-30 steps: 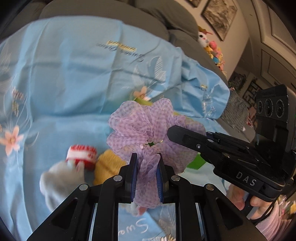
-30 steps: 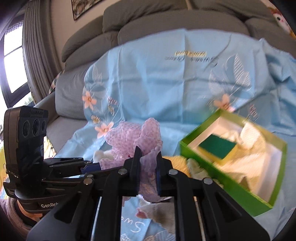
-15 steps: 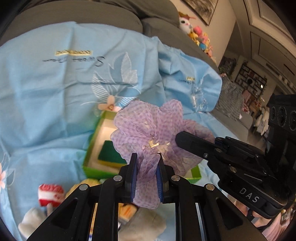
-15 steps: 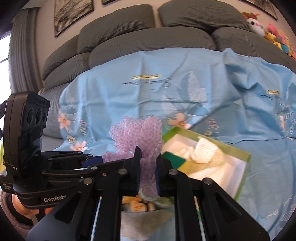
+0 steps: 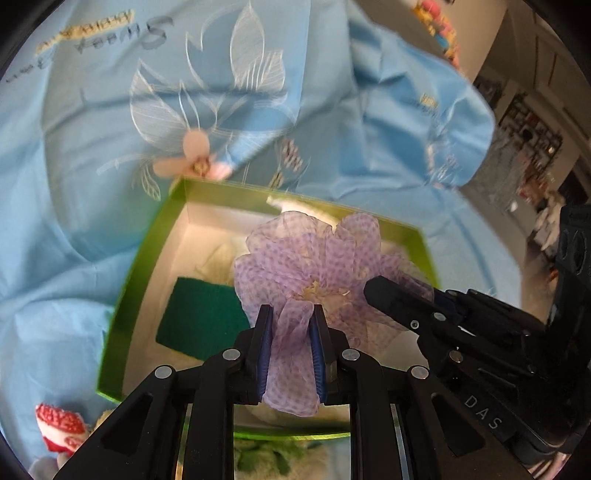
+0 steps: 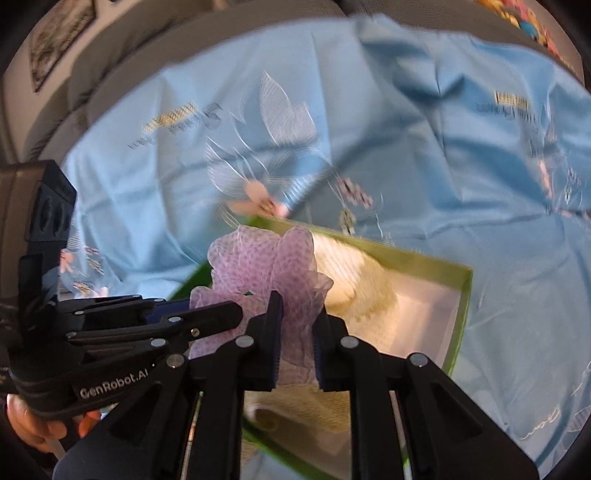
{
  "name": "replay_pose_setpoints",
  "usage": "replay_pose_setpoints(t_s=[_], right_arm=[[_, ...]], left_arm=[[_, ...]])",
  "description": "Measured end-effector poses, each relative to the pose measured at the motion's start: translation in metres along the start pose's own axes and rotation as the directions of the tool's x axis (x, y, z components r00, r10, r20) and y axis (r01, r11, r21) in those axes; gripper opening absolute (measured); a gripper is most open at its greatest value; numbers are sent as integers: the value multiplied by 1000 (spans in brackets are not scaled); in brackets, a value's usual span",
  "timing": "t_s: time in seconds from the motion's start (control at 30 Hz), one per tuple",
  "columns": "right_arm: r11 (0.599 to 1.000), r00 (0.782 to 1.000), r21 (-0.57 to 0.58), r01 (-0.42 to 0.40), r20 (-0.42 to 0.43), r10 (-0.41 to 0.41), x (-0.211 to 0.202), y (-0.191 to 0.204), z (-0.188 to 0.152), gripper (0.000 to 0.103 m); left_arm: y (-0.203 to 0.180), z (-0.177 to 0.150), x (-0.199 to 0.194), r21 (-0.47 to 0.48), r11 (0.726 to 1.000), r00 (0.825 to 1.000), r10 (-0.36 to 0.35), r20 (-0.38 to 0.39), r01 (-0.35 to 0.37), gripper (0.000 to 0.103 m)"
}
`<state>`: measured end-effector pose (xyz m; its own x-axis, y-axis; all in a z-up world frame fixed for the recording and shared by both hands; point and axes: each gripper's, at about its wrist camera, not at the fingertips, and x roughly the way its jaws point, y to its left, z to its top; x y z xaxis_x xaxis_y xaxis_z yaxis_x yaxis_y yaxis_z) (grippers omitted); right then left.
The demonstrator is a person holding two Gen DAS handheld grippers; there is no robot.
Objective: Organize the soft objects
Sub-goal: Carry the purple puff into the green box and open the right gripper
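Observation:
A purple dotted mesh scrunchie (image 5: 325, 258) (image 6: 266, 258) hangs over an open green box (image 5: 136, 266) (image 6: 461, 306) with a white inside. My left gripper (image 5: 291, 314) is shut on one fold of it. My right gripper (image 6: 298, 299) pinches another fold; its jaws are opening, with the mesh still filling the gap between the pads. In the box lie a dark green sponge (image 5: 199, 321) and a cream knitted cloth (image 6: 354, 280). Each gripper shows in the other's view, the two crossing at the scrunchie.
The box sits on a light blue flowered sheet (image 5: 92, 147) spread over a grey sofa (image 6: 110, 55). A red and white soft item (image 5: 59, 424) lies outside the box at its near left corner. Plush toys (image 5: 439, 22) sit at the far right. A hand (image 6: 29, 417) holds the left gripper.
Both grippers have carried the scrunchie to the right and down, from above the loose soft items to over the green box. The gap in the right gripper looks slightly wider.

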<state>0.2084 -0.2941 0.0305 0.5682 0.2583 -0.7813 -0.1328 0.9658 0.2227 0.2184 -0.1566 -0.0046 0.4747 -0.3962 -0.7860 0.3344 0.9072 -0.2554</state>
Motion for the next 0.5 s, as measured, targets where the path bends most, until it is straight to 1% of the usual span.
replay_pose_setpoints(t_s=[0.07, 0.13, 0.17, 0.2, 0.23, 0.27, 0.3, 0.33, 0.37, 0.4, 0.5], right_arm=[[1000, 999, 17, 4, -33, -3, 12, -5, -5, 16], [1000, 998, 18, 19, -56, -18, 19, -8, -9, 23], [999, 998, 15, 33, -61, -32, 21, -9, -11, 29], [999, 997, 14, 42, -63, -41, 21, -10, -12, 39], [998, 996, 18, 68, -66, -67, 21, -13, -12, 42], [996, 995, 24, 80, -65, -79, 19, -14, -13, 50], [996, 995, 32, 87, -60, -85, 17, -17, -13, 56], [995, 995, 39, 88, -51, -86, 13, -20, -13, 58], [995, 995, 45, 91, -44, -89, 10, -24, -13, 63], [994, 995, 47, 96, -38, -94, 6, -27, -13, 66], [992, 992, 45, 122, -25, -121, -8, -32, -16, 68]], left_arm=[[1, -3, 10, 6, 1000, 999, 25, -20, -25, 18], [2, -4, 16, 14, 999, 998, 39, -42, -39, 18], [2, -4, 17, 16, 999, 998, 48, -46, -47, 22], [3, -4, 17, 19, 998, 997, 64, -46, -63, 30], [5, -4, 16, 20, 997, 996, 79, -45, -78, 35], [8, -4, 15, 18, 996, 995, 86, -45, -85, 50], [11, -4, 13, 14, 995, 994, 99, -42, -98, 67], [14, -5, 10, 10, 993, 993, 116, -37, -116, 74], [16, -7, 8, 8, 992, 992, 123, -33, -123, 83], [19, -8, 4, 5, 992, 992, 127, -28, -127, 84], [22, -9, -2, -2, 990, 990, 141, -30, -141, 85]])
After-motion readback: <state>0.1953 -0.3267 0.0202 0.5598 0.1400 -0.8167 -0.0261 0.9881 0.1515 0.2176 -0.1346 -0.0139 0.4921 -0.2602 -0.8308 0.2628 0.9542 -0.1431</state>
